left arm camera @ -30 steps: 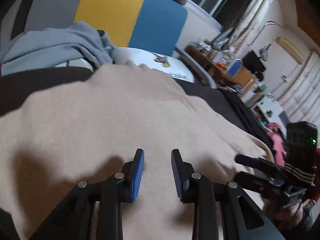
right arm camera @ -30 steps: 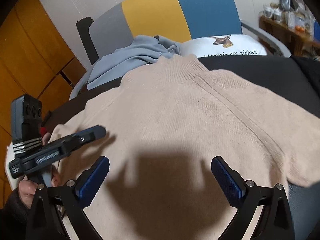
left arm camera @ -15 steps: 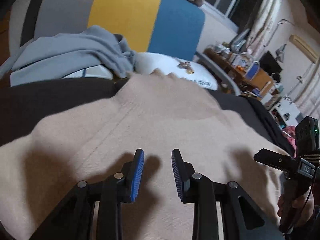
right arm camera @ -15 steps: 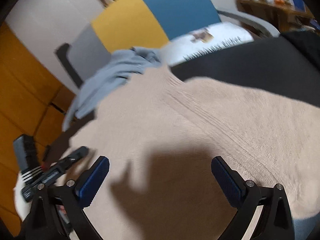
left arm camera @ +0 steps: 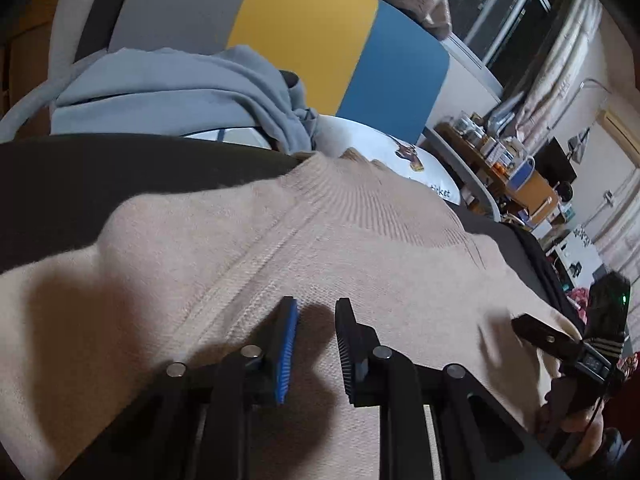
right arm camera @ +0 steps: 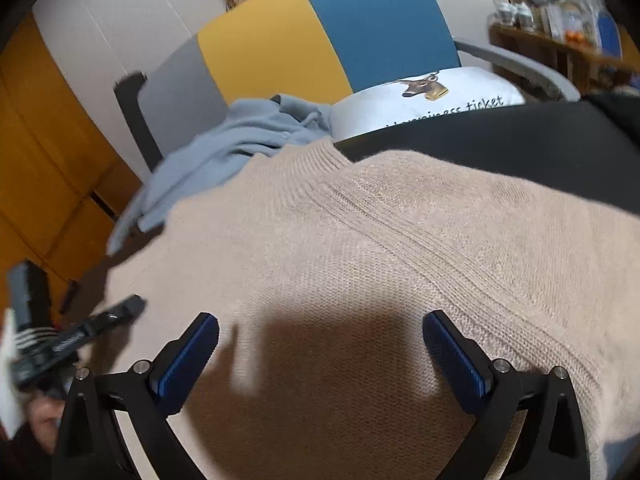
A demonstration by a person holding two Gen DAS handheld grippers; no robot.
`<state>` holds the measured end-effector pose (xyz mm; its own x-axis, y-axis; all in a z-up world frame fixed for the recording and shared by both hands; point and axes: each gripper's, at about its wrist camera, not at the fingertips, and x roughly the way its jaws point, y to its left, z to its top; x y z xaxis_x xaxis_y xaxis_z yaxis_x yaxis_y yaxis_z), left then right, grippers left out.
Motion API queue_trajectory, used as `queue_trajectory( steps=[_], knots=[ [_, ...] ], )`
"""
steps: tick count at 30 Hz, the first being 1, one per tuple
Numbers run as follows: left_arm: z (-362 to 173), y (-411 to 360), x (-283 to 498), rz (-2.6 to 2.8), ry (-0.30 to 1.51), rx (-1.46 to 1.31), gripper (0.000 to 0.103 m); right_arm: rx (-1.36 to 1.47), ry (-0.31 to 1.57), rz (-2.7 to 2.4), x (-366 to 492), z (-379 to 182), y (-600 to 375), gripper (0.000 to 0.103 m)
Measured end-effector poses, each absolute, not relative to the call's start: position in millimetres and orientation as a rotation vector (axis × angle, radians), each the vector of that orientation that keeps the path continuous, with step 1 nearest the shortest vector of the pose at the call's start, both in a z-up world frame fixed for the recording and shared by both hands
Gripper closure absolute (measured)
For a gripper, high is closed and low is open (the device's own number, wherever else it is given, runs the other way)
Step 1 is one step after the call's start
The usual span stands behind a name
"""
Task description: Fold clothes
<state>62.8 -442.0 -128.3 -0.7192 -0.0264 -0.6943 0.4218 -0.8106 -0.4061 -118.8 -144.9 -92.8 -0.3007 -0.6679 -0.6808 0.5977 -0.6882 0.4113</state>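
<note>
A beige knit sweater (left arm camera: pixel 360 248) lies spread flat on a dark surface (left arm camera: pixel 100 176), collar pointing away from me. My left gripper (left arm camera: pixel 316 304) hovers low over the sweater beside a raised shoulder seam. Its jaws are closing to a narrow gap, and only flat fabric and shadow show between the pads. In the right wrist view the sweater (right arm camera: pixel 360 240) fills the foreground. My right gripper (right arm camera: pixel 320 320) stands wide open just above it, gripping nothing. Each gripper shows at the edge of the other's view: the right gripper (left arm camera: pixel 532 326) and the left gripper (right arm camera: pixel 128 308).
A crumpled grey-blue garment (left arm camera: pixel 180 92) and a white deer-print item (left arm camera: pixel 400 152) lie beyond the collar. Behind them rises a grey, yellow and blue backrest (left arm camera: pixel 304 40). A cluttered wooden shelf (left arm camera: pixel 512 168) stands far right; orange cabinets (right arm camera: pixel 48 152) are at the left.
Both grippers have come lower and closer to the sweater, the left drawing up to the shoulder seam. The left jaws have narrowed; the right jaws stay wide.
</note>
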Motion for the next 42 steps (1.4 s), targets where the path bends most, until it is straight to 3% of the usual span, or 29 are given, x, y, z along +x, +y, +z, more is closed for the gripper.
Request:
queue_trajectory(
  steps=[4, 5, 10, 15, 24, 32, 38, 39, 40, 41, 42],
  knots=[
    [-123, -437, 61, -2.538, 0.771, 1.039, 0.084, 1.128, -0.333, -1.931, -132, -95, -120, 0.0],
    [-119, -430, 60, -2.541, 0.74, 1.047, 0.074, 1.145, -0.387, -1.886, -138, -95, -113, 0.0],
    [-102, -377, 64, -2.646, 0.651, 1.083, 0.072, 1.132, -0.708, -1.842, -145, -78, -32, 0.0],
    [-103, -317, 67, -2.753, 0.633, 1.168, 0.071, 1.142, -0.905, -2.02, -131, -78, 87, 0.0],
    [-114, -242, 78, -2.848, 0.444, 1.324, 0.07, 1.282, -0.759, -2.425, -91, -85, 229, 0.0],
    [-119, -257, 89, -2.822, 0.645, 1.272, 0.071, 1.262, -0.386, -2.658, -73, -70, 272, 0.001],
    [-119, -247, 85, -2.787, 0.585, 1.27, 0.07, 1.342, -0.2, -2.611, -81, -84, 279, 0.025],
    [-118, -247, 84, -2.783, 0.576, 1.274, 0.069, 1.34, -0.127, -2.618, -84, -85, 274, 0.038],
    [-118, -246, 84, -2.78, 0.57, 1.279, 0.068, 1.345, -0.098, -2.625, -88, -83, 272, 0.058],
    [-117, -245, 83, -2.777, 0.563, 1.285, 0.066, 1.35, -0.072, -2.632, -92, -81, 271, 0.067],
    [-117, -244, 82, -2.775, 0.553, 1.29, 0.065, 1.328, -0.131, -2.641, -99, -77, 273, 0.083]
  ],
)
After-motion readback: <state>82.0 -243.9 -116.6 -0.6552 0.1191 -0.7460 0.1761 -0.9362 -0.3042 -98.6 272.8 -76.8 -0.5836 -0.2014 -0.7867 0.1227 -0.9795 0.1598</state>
